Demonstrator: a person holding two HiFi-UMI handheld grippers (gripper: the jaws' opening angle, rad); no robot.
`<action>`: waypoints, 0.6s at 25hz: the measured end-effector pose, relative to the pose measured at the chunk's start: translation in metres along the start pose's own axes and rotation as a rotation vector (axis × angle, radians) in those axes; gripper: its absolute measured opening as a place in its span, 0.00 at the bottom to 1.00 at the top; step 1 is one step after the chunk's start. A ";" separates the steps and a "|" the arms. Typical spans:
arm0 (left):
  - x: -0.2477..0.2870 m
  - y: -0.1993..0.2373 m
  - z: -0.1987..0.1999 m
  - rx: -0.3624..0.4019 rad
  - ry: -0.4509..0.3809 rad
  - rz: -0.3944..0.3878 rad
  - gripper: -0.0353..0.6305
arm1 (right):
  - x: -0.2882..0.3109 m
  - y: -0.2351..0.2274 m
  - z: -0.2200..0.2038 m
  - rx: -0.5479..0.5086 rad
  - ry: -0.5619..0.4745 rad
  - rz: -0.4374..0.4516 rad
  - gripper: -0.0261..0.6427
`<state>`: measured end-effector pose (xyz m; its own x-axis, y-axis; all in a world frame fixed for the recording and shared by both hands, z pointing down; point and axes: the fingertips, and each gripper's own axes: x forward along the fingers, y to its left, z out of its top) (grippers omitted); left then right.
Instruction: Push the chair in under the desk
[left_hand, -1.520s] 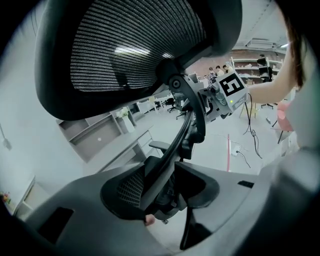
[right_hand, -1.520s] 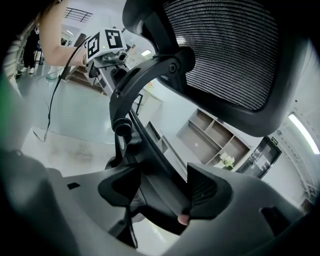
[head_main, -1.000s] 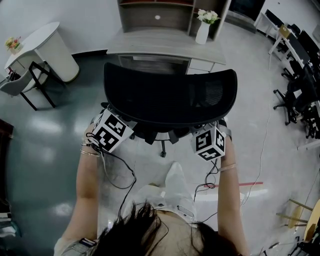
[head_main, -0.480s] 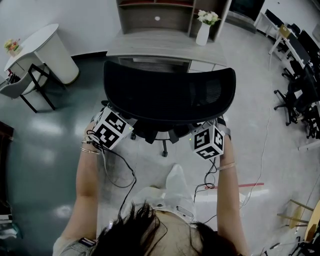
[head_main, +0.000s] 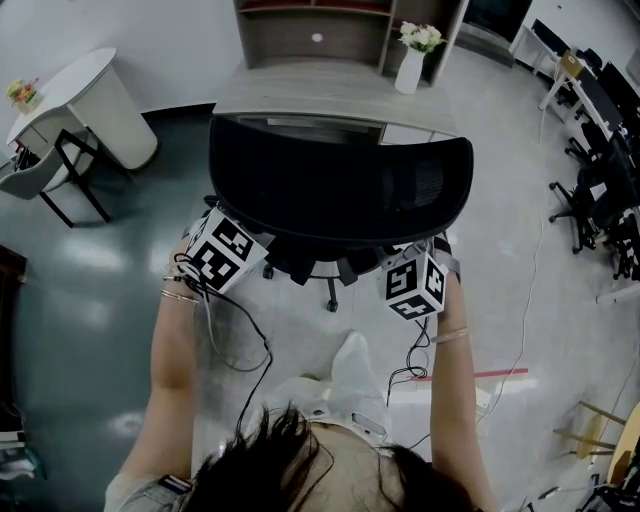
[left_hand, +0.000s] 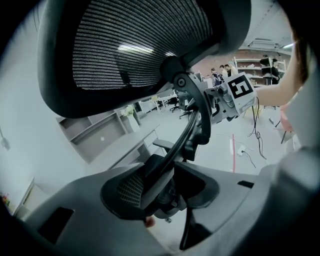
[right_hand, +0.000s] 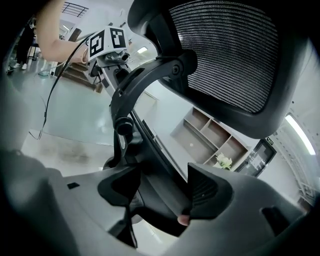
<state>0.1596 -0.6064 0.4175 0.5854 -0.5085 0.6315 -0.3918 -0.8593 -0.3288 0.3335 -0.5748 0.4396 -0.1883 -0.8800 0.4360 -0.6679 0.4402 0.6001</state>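
- A white side table (head_main: 90, 92) stands at ten o'clock in the head view, well apart from the work and no part of it.
- The left tongs (left_hand: 165, 176) sit at eight o'clock of the chair (head_main: 340, 185). They stand wide and pinch its black back strut (left_hand: 189, 132), which crosses the gap from pad to pad.
- The chair's mesh backrest fills the centre. Its far edge lies at the tabletop's (head_main: 330, 92) near edge at twelve o'clock, squarely facing the opening.
- The seat and base are mostly hidden beneath the backrest, so how deep the seat reaches under the tabletop cannot be seen.
- The right tongs (right_hand: 161, 180) sit at four o'clock of the chair and likewise clamp the strut, which fills the space between their pads.
- A white vase of flowers (head_main: 408, 62) stands on the tabletop at one o'clock, clear of the backrest.
- My reading is that the chair is lined up and largely home. What is probably left is a last short shove towards twelve o'clock, then letting go.
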 end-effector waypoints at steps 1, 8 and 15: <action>0.000 0.001 0.000 0.001 -0.002 0.000 0.33 | 0.001 0.000 0.001 0.000 -0.001 -0.003 0.44; 0.008 0.016 0.000 0.003 -0.001 -0.003 0.33 | 0.012 -0.005 0.005 0.006 0.015 -0.019 0.44; 0.015 0.032 -0.003 0.003 -0.008 -0.001 0.34 | 0.026 -0.006 0.011 0.015 0.026 -0.038 0.44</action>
<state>0.1537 -0.6411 0.4183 0.5918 -0.5080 0.6259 -0.3888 -0.8600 -0.3304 0.3249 -0.6018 0.4400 -0.1445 -0.8909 0.4305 -0.6847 0.4041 0.6065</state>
